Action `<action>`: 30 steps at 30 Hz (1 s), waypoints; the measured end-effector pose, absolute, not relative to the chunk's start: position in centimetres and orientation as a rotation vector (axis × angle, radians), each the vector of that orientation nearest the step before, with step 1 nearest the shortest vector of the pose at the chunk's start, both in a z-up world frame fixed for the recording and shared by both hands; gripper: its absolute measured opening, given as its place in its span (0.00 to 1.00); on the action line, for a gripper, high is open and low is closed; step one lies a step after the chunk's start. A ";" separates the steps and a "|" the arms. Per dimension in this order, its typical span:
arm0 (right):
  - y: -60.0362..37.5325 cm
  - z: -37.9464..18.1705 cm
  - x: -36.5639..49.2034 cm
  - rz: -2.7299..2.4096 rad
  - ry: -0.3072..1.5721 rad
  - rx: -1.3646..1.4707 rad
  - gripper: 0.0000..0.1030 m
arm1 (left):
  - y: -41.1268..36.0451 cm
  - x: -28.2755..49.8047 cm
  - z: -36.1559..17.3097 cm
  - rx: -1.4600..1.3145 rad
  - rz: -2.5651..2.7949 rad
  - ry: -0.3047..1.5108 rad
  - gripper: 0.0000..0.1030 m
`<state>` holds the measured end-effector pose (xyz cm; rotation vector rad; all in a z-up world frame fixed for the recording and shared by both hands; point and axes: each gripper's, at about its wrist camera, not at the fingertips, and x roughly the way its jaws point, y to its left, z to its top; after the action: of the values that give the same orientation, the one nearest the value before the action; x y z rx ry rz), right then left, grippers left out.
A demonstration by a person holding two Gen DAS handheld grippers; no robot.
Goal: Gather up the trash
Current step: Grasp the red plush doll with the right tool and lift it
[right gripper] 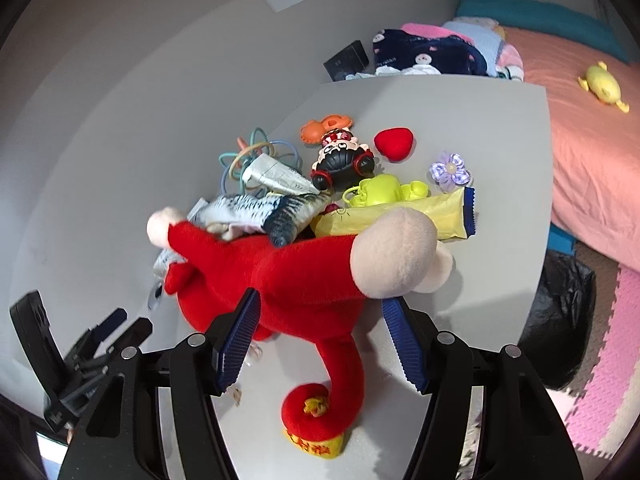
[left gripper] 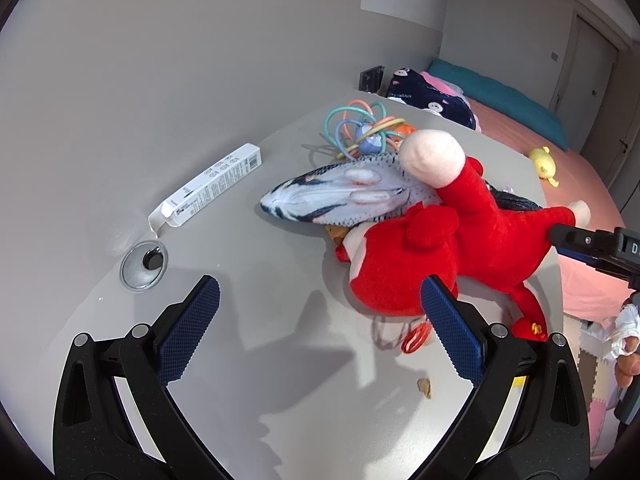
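A red plush toy lies across the grey table, its curled tail toward me. My right gripper hangs open above it, jaws astride the body and tail without pressing. A yellow wrapper and a crumpled printed wrapper lie behind the plush. In the left wrist view my left gripper is open over bare table, with nothing between its fingers. A white carton lies far left, and a small brown crumb sits near the right finger.
A fish plush, a ring rattle, a doll, a red heart and a green toy crowd the table. A cable grommet sits at left. A black bag stands beside the table; a bed lies beyond.
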<state>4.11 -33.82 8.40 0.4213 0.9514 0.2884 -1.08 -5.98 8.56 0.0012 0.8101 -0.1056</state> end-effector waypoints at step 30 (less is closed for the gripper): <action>-31.9 20.7 8.4 0.410 0.785 0.264 0.26 | -8.8 3.1 12.2 0.118 -0.107 0.808 0.94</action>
<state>8.44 -31.93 20.67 0.2643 0.7853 0.4101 3.12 -8.77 12.24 0.1178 0.8078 -0.1075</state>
